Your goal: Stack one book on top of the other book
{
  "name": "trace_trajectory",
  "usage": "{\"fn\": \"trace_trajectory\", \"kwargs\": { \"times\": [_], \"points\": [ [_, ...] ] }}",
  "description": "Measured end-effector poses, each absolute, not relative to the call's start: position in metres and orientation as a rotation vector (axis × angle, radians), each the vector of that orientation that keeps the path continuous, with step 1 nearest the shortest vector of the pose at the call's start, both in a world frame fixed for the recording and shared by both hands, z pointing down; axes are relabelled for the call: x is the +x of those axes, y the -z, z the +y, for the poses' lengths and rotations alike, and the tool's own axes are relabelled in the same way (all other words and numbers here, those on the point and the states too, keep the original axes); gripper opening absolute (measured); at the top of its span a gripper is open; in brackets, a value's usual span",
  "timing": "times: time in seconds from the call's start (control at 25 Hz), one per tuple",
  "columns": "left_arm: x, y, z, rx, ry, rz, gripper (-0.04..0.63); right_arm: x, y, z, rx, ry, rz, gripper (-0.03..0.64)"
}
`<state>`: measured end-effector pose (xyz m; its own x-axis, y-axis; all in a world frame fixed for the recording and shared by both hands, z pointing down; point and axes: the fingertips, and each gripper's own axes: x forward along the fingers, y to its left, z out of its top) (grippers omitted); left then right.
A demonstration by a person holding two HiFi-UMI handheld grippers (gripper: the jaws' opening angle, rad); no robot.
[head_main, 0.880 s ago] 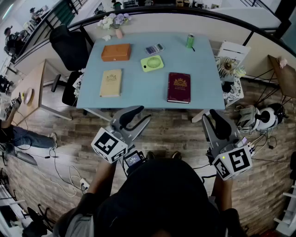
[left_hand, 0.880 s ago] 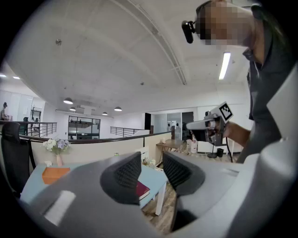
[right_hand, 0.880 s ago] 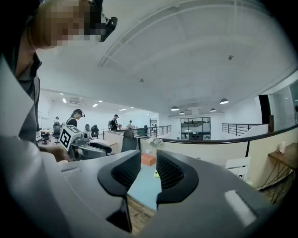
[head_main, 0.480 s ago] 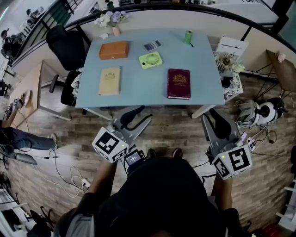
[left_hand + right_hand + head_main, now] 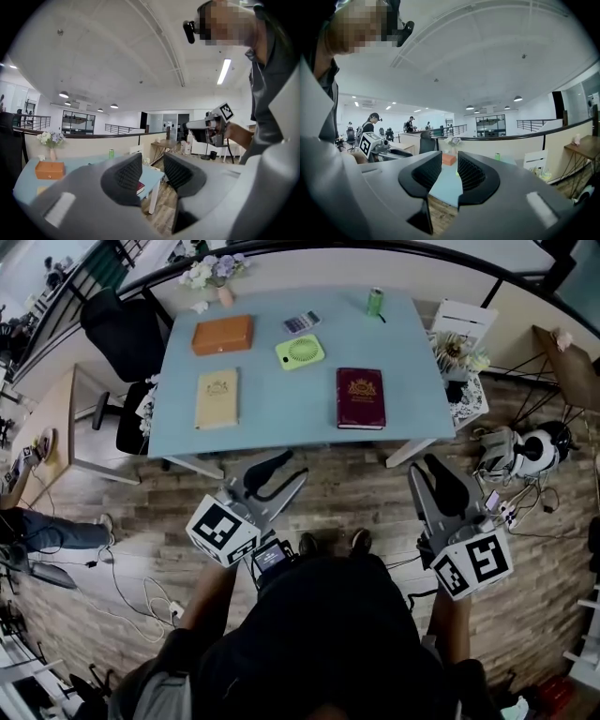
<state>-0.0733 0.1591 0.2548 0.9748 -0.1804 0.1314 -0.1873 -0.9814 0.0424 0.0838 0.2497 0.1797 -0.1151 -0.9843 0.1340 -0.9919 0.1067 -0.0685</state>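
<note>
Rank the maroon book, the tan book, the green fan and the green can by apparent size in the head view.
1. maroon book and tan book: too alike to rank
2. green fan
3. green can

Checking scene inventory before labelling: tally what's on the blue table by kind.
Books: 2 (tan book, maroon book)
Orange box: 1
Calculator: 1
Green fan: 1
Green can: 1
Flower vase: 1
Total: 7; tiny bits beside vase and can unclear.
</note>
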Motion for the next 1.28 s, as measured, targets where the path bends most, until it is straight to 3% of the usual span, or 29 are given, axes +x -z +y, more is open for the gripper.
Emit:
{"fn": "trace_trajectory", "kwargs": {
  "times": [0.64,1.28],
  "points": [
    [-0.106,-0.271,0.138,3.041,-0.164,-0.217,0.190,0.049,-0.183,0.227,2.087,-0.234,-2.238,0.104],
    [-0.056,-0.284,0.111,3.003,-0.250,-0.375,0.190,0.115,-0.195,0.163,1.976,-0.282,-2.382,0.104]
  ]
}}
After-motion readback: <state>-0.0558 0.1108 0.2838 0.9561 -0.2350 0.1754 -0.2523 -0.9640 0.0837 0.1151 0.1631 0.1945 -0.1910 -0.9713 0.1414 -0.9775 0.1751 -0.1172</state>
